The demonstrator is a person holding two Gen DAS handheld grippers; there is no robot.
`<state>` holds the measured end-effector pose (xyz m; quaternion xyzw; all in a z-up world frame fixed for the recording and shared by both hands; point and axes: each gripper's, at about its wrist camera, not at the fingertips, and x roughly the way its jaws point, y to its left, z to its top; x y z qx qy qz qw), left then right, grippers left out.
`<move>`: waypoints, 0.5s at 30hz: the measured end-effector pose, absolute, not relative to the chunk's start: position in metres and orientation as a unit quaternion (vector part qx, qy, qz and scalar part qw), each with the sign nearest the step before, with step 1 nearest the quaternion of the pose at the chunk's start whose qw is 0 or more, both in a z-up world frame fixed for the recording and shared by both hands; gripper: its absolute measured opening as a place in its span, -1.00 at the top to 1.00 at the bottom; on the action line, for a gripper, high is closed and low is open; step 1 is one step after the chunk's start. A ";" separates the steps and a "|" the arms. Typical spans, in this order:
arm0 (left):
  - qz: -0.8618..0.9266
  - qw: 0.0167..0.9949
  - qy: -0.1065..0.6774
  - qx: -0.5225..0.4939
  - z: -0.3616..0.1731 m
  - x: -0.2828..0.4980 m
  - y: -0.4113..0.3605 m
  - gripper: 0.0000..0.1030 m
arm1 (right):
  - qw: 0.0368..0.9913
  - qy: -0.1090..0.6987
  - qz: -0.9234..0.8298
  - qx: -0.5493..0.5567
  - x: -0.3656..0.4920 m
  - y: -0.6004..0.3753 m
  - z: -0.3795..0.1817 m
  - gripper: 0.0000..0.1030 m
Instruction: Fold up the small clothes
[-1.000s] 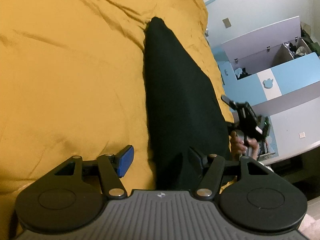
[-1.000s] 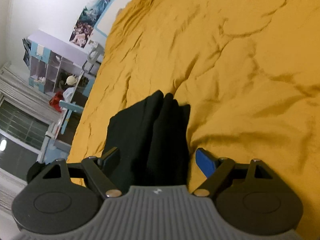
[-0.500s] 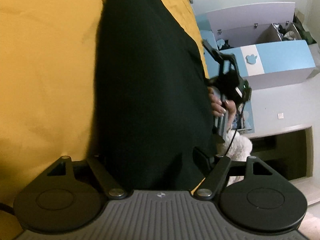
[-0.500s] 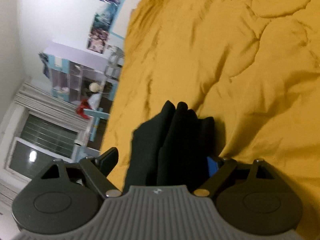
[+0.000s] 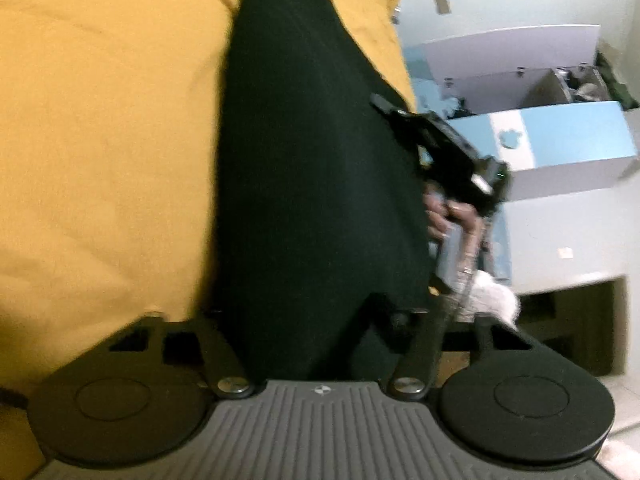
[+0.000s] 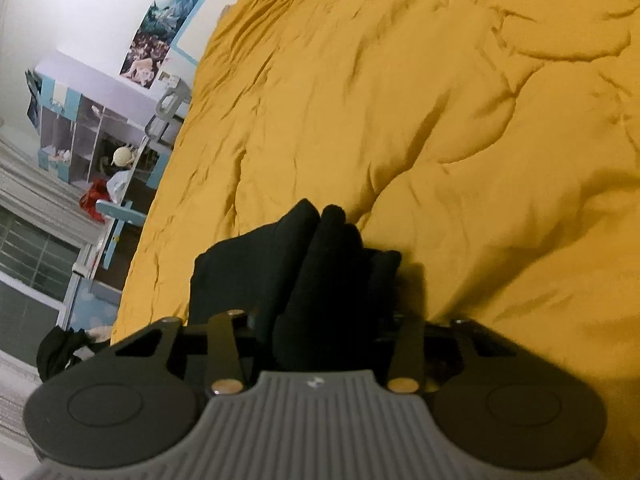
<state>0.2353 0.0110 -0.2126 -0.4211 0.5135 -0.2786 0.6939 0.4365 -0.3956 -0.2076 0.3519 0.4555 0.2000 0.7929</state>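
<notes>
A black garment [image 5: 312,168] hangs stretched over the yellow bedspread [image 5: 100,140]. My left gripper [image 5: 304,320] is shut on its near edge; the cloth hides both fingertips. The right gripper shows in the left wrist view [image 5: 448,148], held by a hand at the garment's right edge. In the right wrist view my right gripper [image 6: 324,328] is shut on bunched folds of the black garment [image 6: 304,264], with the pads hidden by cloth.
The rumpled yellow bedspread [image 6: 420,100] fills most of both views. A blue and white cabinet [image 5: 560,136] stands past the bed's right edge. Shelves [image 6: 80,128], a window and a dark heap on the floor [image 6: 60,348] lie to the left.
Both grippers have closed on the black garment; the blue pads are now hidden. The garment has been lifted and spread wider in the left wrist view.
</notes>
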 end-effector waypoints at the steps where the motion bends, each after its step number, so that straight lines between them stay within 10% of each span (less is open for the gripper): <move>1: -0.275 0.692 0.513 -0.426 -0.213 0.233 0.014 0.18 | 0.796 0.453 0.196 0.350 0.435 -0.394 -0.205 0.36; 15: -0.290 0.736 0.486 -0.371 -0.165 0.209 0.012 0.64 | 0.844 0.410 0.190 0.289 0.408 -0.355 -0.104 0.47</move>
